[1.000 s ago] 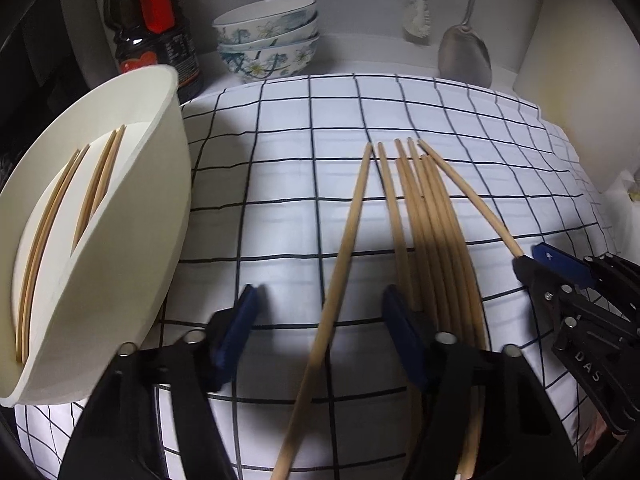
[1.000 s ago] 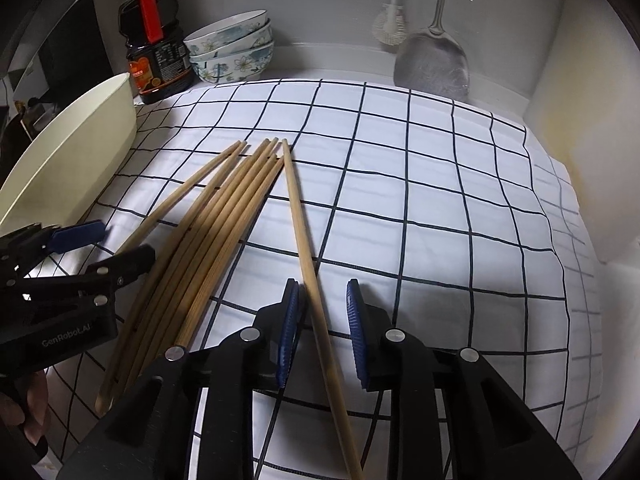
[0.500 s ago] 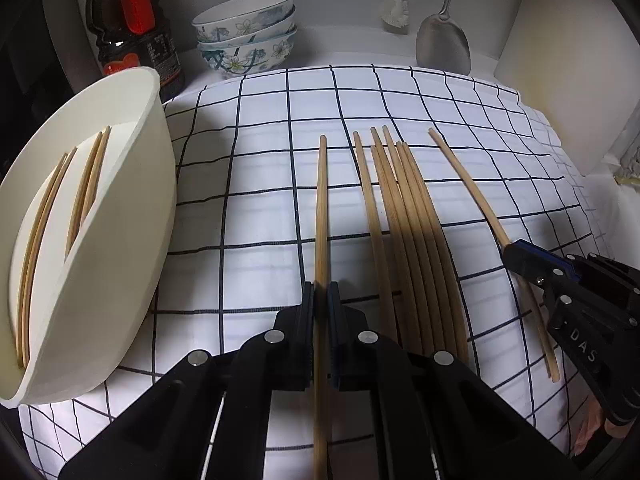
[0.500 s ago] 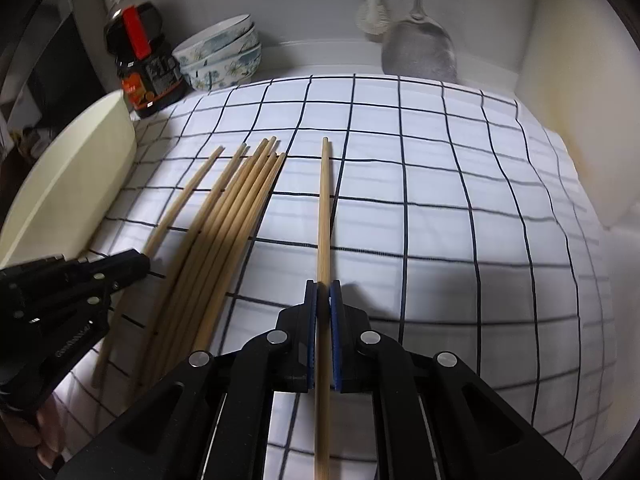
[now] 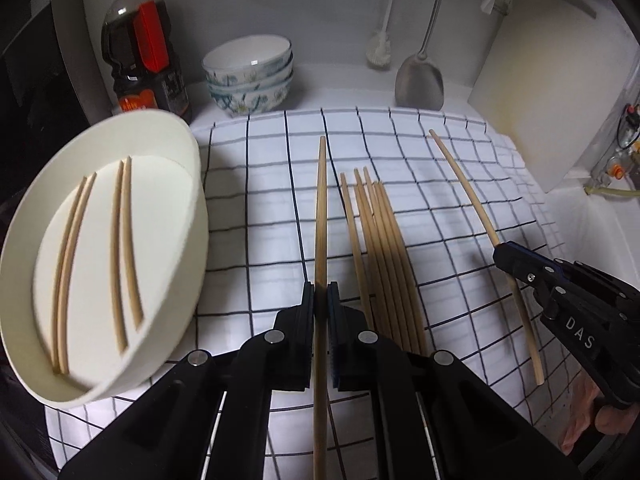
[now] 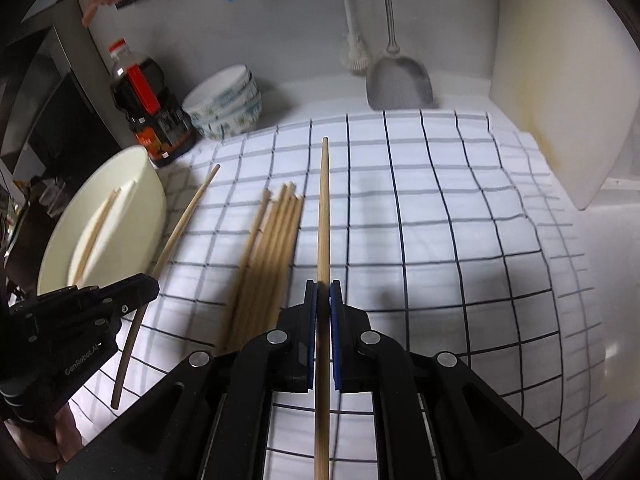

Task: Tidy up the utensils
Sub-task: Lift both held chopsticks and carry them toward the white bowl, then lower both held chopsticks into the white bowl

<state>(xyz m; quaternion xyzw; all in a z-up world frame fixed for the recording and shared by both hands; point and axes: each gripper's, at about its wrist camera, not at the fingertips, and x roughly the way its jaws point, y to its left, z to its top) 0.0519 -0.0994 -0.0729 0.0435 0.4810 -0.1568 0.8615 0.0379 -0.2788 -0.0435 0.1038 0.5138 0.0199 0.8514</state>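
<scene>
Change since earlier frame: both grippers, which stood open low over the cloth, have closed on one chopstick each and risen; both sticks are now clear of the cloth, and the bundle has not moved.
Checked cloth (image 5: 260, 240): largest item, one piece, soft and wrinkled, directly below both grippers; sticks can slide or roll on it.
White oval tray (image 5: 188, 184): one, rigid, tilted, just left of the left gripper; it holds four chopsticks in two pairs.
Chopstick bundle (image 5: 384, 264): about six, count uncertain where they overlap, lying on the cloth between the two grippers.
Left gripper (image 5: 320, 308): clenched on the left chopstick (image 5: 321, 216), pads pinching it roughly mid-length, tip pointing straight ahead.
Right gripper (image 6: 323, 308): clenched on the right chopstick (image 6: 323, 216), same mid-length grip, tip pointing straight ahead.
Handling: each stick is judged light, stiff, thin, smooth and round, so it can pivot or slip between flat pads.
Grip point: near the middle for balance; an end grip would probably let the stick droop.
Count, chopsticks: two held, four in tray, about six on cloth.
Count, background: three stacked bowls (image 5: 250, 76), one sauce bottle (image 5: 140, 52), one metal spatula (image 5: 420, 80), all well ahead of the grippers.
</scene>
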